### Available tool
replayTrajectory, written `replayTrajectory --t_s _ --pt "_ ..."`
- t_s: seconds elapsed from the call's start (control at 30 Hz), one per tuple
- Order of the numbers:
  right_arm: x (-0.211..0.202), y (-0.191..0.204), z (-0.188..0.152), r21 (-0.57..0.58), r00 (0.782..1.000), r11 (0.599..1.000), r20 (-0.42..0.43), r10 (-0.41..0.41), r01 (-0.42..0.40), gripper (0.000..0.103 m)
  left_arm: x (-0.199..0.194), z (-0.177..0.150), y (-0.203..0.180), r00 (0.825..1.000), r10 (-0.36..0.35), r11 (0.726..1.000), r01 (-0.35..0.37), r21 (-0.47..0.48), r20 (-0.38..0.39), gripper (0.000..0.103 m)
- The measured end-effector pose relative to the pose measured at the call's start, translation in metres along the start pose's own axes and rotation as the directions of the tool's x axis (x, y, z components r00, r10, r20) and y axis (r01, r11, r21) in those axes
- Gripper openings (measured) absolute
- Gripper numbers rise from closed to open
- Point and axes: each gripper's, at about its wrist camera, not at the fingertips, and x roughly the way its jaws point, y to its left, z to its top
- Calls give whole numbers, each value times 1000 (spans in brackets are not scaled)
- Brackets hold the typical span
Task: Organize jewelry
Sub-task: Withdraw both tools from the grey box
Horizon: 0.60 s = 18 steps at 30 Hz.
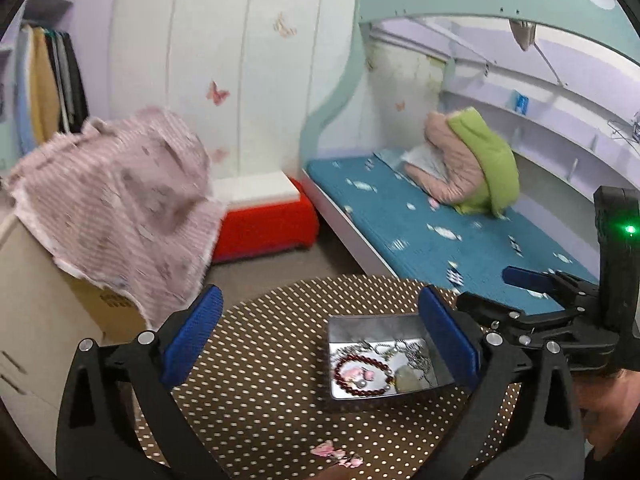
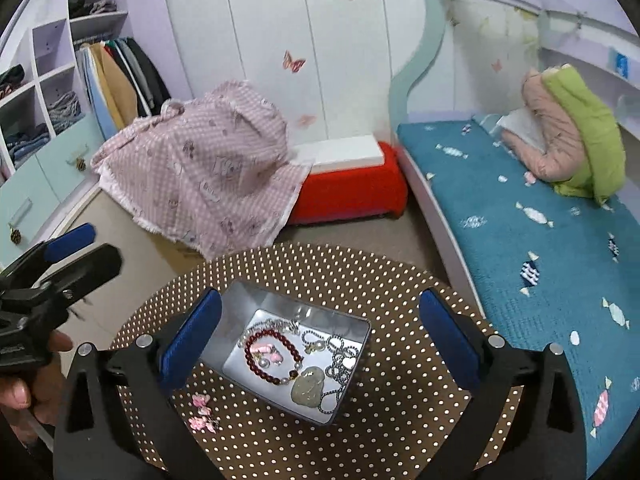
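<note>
An open silver tin [image 2: 240, 304] stands on the round table with the brown dotted cloth [image 2: 400, 408]. Inside lie a dark red bead bracelet [image 2: 256, 365], a pale jade pendant [image 2: 306, 390], silver chains [image 2: 340, 356] and small pink pieces [image 2: 267, 352]. More pink earrings [image 2: 202, 412] lie on the cloth left of the tin. My right gripper [image 2: 320, 340] is open, its jaws spread wide above the tin and holding nothing. My left gripper [image 1: 320, 336] is also open and empty, with the tin [image 1: 372, 326] by its right pad. The pink earrings [image 1: 336, 454] lie below it.
A bed with a blue cover [image 2: 520, 208] and a pink and green pillow [image 2: 572, 136] runs along the right. On the left, a pink checked cloth [image 2: 208, 168] drapes over a cardboard box. Behind are a red box [image 2: 352, 192], white wardrobe doors and open shelves [image 2: 48, 92].
</note>
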Motion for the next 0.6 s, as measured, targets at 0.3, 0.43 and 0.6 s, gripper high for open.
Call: replayTrajectory --t_s 0.3,0.43,0.6 --pt "-45 20 9 -18 995 1000 99 12 -10 95 -63 0 9 992 61 998 -59 -14 109 98" --pt "-68 29 7 -28 990 999 136 18 -15 95 -85 -5 12 988 76 997 -73 -23 132 98" --pt "-95 38 3 -40 982 999 188 27 -19 95 -106 -14 17 985 101 995 -97 -36 143 98"
